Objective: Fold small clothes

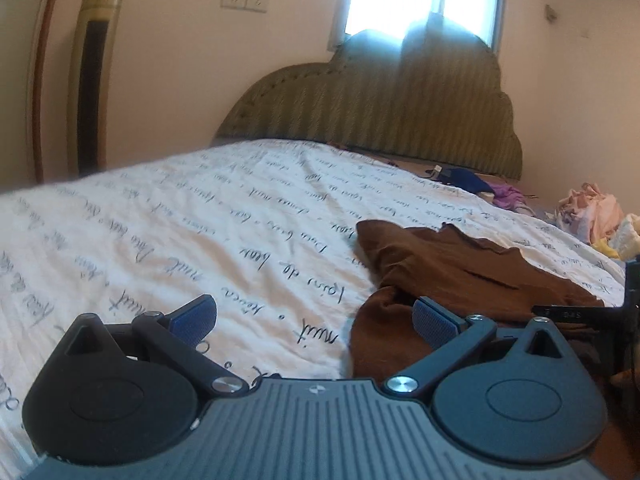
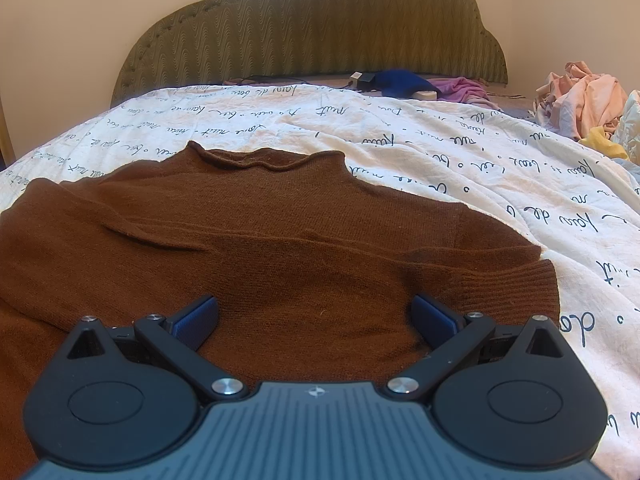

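Note:
A brown knit sweater (image 2: 280, 240) lies spread on the white bedspread with black script (image 2: 480, 160), its rolled collar pointing toward the headboard and a ribbed cuff at the right. My right gripper (image 2: 316, 316) is open and empty, low over the sweater's near part, with its blue pads (image 2: 198, 320) apart. In the left wrist view the sweater (image 1: 460, 272) lies to the right. My left gripper (image 1: 314, 320) is open and empty over the bedspread (image 1: 180, 240) at the sweater's left edge; its right pad (image 1: 434, 322) is over the brown cloth.
A green padded headboard (image 2: 312, 28) stands at the far end. A blue cloth (image 2: 400, 82), a purple cloth (image 2: 464, 90) and a charger lie near it. A pile of pink and yellow clothes (image 2: 584, 100) sits at the far right. The other gripper's dark body (image 1: 592, 316) shows at the right.

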`<control>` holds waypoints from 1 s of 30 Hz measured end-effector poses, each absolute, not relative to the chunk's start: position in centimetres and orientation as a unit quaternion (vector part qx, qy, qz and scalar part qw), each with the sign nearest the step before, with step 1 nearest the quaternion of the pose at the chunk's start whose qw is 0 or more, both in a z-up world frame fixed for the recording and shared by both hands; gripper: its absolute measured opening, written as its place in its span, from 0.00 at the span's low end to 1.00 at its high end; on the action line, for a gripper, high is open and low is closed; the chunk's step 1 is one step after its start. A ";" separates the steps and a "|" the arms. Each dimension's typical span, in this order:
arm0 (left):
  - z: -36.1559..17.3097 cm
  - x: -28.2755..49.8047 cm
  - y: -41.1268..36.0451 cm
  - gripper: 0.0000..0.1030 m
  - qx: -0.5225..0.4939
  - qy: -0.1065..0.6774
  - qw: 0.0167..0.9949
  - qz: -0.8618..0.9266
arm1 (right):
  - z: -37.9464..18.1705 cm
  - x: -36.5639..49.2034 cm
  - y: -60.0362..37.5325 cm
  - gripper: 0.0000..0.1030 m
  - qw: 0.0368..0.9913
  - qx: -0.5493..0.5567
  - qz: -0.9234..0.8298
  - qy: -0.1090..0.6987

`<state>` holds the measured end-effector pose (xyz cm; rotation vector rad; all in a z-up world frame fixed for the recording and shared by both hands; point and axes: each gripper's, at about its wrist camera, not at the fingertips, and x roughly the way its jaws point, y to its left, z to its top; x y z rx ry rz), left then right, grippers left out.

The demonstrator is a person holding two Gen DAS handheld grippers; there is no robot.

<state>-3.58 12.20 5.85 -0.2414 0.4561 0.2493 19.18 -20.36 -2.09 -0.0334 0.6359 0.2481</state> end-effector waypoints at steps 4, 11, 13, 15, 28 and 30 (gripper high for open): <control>5.1 -2.3 13.1 0.99 -0.145 0.250 0.950 0.121 | -2.0 19.0 -20.0 1.00 0.942 -0.019 0.116 0.314; 6.8 -0.8 9.8 0.99 -0.099 0.242 0.962 0.075 | -1.0 19.1 -22.4 1.00 0.923 0.046 0.158 0.348; 6.8 -0.5 8.3 0.99 -0.072 0.250 0.964 0.063 | 0.1 17.7 -22.8 1.00 0.915 0.069 0.162 0.362; 6.7 -0.4 6.8 0.99 -0.047 0.263 0.963 0.047 | 1.4 14.9 -22.2 1.00 0.923 0.034 0.136 0.359; 1.2 -0.3 1.3 0.99 0.028 0.330 0.943 -0.020 | -1.2 5.6 -20.7 1.00 0.935 -0.010 0.090 0.344; 1.9 -0.9 1.5 1.00 0.027 0.317 0.948 -0.027 | -0.8 4.8 -20.9 1.00 0.934 -0.012 0.078 0.349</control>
